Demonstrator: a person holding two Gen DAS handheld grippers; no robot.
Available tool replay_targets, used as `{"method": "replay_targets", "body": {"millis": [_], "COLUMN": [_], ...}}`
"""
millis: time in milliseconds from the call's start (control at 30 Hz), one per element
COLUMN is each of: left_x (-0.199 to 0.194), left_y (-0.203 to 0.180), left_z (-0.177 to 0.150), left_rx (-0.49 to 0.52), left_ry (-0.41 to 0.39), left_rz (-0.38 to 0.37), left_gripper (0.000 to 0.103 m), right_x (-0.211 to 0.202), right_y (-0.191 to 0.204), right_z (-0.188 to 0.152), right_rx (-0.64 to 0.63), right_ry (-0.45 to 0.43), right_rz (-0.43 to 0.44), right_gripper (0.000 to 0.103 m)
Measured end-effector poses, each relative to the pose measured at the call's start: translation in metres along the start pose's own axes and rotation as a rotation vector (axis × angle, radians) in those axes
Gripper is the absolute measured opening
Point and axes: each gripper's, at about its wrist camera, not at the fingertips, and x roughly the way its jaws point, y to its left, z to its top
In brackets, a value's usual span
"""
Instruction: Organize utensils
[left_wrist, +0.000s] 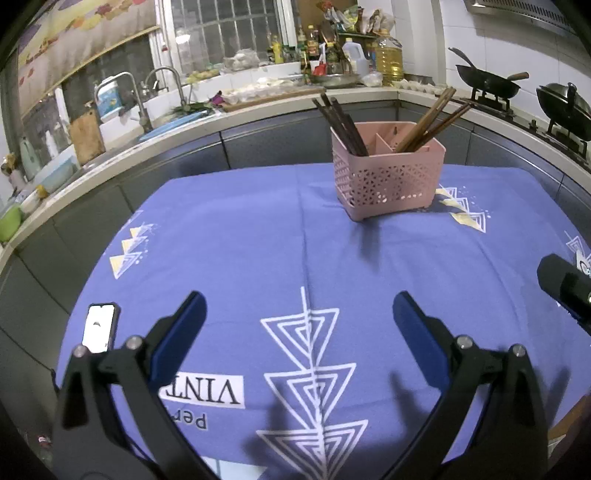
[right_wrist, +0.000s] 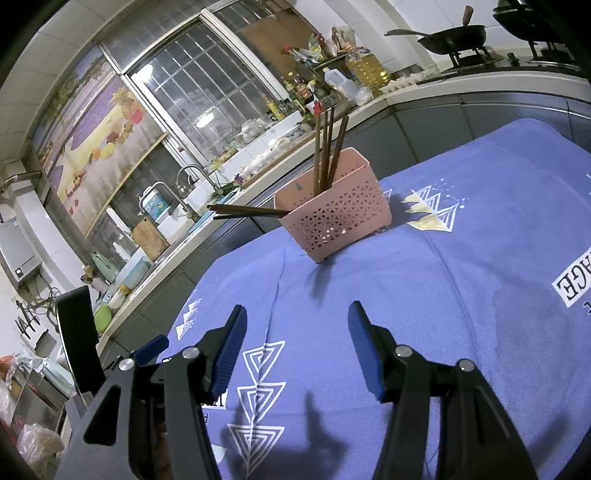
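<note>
A pink perforated utensil basket (left_wrist: 388, 173) stands on the blue tablecloth (left_wrist: 258, 258) at the far side of the table. Dark chopsticks (left_wrist: 341, 123) lean in its left compartment and lighter brown chopsticks (left_wrist: 430, 120) lean in its right one. The basket (right_wrist: 332, 218) also shows in the right wrist view, with both chopstick bundles (right_wrist: 327, 147) sticking out. My left gripper (left_wrist: 299, 314) is open and empty above the cloth, well short of the basket. My right gripper (right_wrist: 297, 328) is open and empty too, also short of the basket.
A phone (left_wrist: 99, 326) lies on the cloth at the left near the table edge. The right gripper's body (left_wrist: 565, 288) shows at the right edge of the left wrist view. A kitchen counter with sink (left_wrist: 147, 122), bottles and woks (left_wrist: 487, 83) surrounds the table.
</note>
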Motion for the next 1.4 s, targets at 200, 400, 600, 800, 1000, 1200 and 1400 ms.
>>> {"method": "replay_targets", "body": {"millis": [200,400,600,800,1000,1200,1400], "left_x": [0.000,0.001,0.002,0.000,-0.010,-0.020,-0.027], "left_y": [-0.003,-0.004,-0.005,-0.005,-0.004,-0.002,-0.002], "left_z": [-0.001,-0.001,-0.001,0.001,0.003,0.004,0.004], "left_rx": [0.004,0.006,0.006,0.004,0.004,0.007,0.013], "left_ry": [0.005,0.007,0.009,-0.004,-0.037,-0.077,-0.102], "left_rz": [-0.002,-0.006,-0.012,-0.019,-0.024,-0.041,-0.039], "left_gripper": [0.097,0.097,0.097,0.097,0.097,0.097,0.097], "right_x": [-0.001,-0.001,-0.001,-0.002,-0.009,-0.015,-0.019], "right_y": [0.000,0.000,0.000,0.000,0.003,0.006,0.010], "right_z": [0.000,0.000,0.000,-0.001,0.002,0.005,0.006], "right_rx": [0.001,0.002,-0.001,-0.005,-0.023,-0.028,-0.034], "right_ry": [0.000,-0.001,-0.003,-0.008,-0.037,-0.057,-0.068], "right_rz": [-0.001,-0.001,-0.001,-0.001,-0.010,-0.007,-0.002], "right_gripper": [0.059,0.059,0.059,0.059,0.059,0.059,0.059]}}
